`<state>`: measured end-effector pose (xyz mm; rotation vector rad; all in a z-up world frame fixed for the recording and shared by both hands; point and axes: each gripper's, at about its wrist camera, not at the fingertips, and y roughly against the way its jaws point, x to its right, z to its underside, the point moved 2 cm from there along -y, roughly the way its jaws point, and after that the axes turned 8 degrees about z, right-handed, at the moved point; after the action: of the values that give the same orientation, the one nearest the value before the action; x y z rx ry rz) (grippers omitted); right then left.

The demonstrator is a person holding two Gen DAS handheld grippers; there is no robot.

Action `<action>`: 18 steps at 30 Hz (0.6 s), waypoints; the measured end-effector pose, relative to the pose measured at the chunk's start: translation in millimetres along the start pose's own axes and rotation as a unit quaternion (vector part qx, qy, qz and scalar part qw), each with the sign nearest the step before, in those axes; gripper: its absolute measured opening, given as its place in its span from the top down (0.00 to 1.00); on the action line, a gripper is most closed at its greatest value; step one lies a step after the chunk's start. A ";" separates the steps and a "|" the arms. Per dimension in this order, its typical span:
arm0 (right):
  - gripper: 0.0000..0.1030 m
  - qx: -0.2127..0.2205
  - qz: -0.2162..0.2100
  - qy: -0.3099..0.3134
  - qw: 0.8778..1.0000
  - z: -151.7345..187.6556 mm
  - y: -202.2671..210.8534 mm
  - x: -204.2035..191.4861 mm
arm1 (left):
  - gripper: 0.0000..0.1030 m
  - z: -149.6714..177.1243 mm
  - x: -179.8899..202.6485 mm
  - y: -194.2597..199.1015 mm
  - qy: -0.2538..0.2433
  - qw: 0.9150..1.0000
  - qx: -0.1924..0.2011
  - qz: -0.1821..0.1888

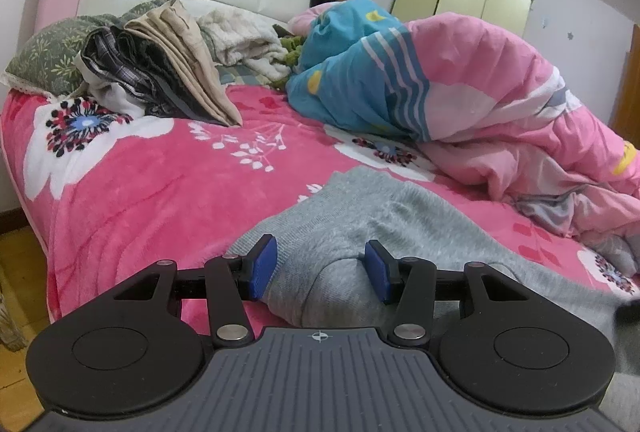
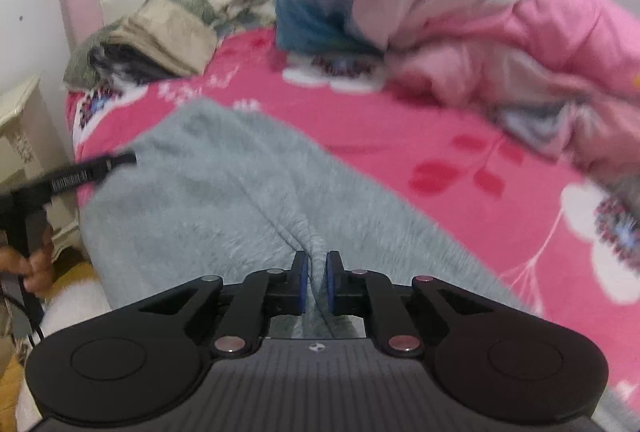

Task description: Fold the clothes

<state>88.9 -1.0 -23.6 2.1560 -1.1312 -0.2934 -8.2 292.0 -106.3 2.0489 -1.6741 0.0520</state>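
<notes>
A grey knit garment [image 1: 400,224] lies spread over the near part of the bed; it also shows in the right wrist view [image 2: 208,192]. My left gripper [image 1: 320,268] stands at its near edge with a thick hump of the grey fabric filling the gap between the blue pads [image 1: 264,268]. From the right wrist view the left gripper [image 2: 124,158] reaches onto the garment's left edge, held by a hand [image 2: 32,264]. My right gripper [image 2: 317,272] is shut on a narrow ridge of the grey fabric, which is pinched up between its pads.
The bed carries a pink floral blanket [image 1: 160,192]. A pile of folded clothes [image 1: 160,72] leans on a green pillow [image 1: 48,52] by the headboard. A person lies under a pink and blue quilt [image 1: 460,84] at the right. A pale bedside cabinet [image 2: 20,120] stands left of the bed.
</notes>
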 end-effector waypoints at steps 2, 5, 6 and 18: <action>0.91 0.021 0.013 0.012 1.000 -18.1 9.5 -1.0 | 0.53 -0.8 0.0 0.3 0.001 1.000 -0.001 0.000; 0.91 0.045 0.039 0.036 0.998 -42.7 14.5 -1.0 | 0.53 -1.7 0.3 0.9 0.006 1.000 -0.001 0.001; 0.91 0.048 0.050 0.042 0.997 -48.8 11.7 0.4 | 0.53 -2.0 0.4 1.0 0.008 1.000 -0.002 0.001; 0.72 -0.063 0.085 0.048 0.993 -33.3 -87.3 30.3 | 0.53 -5.7 -3.1 12.9 0.029 0.999 0.045 0.002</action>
<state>179.0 24.7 -52.8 1.9294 -1.1990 -0.1789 -19.4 295.4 -97.8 2.0891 -1.6690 0.1905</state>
